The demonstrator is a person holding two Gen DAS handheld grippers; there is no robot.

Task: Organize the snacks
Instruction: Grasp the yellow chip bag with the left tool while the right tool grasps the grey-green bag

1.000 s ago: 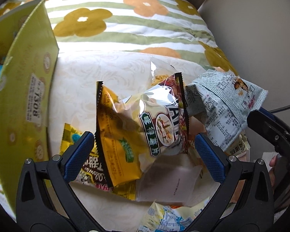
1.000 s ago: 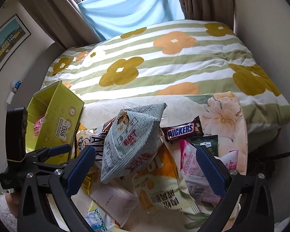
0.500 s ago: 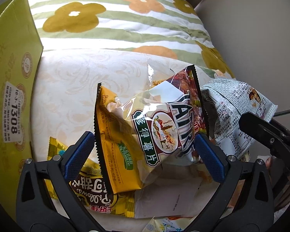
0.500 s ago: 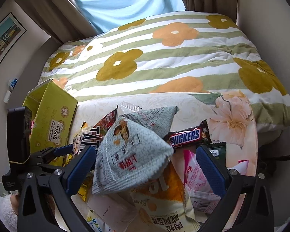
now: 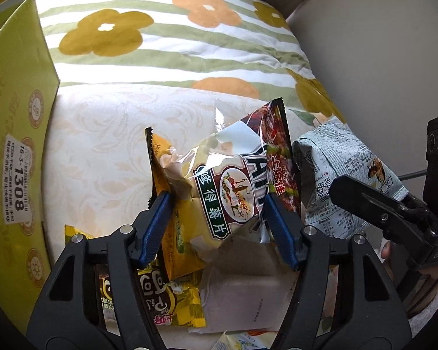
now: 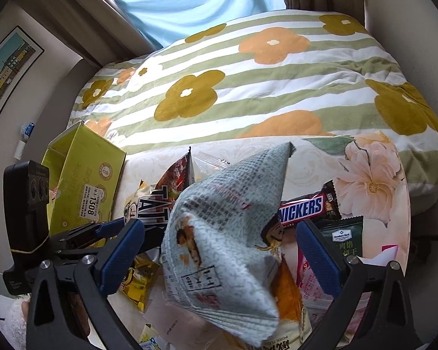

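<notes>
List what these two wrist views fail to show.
- Yellow box contents: both views, hidden by its walls.
- Orange packet: right wrist view, mostly covered by grey bag.
- Packet: left wrist view, cut off by bottom edge.

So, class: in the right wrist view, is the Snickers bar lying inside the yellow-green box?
No, the Snickers bar lies out on the floral bedding, far from the yellow-green box.
</notes>
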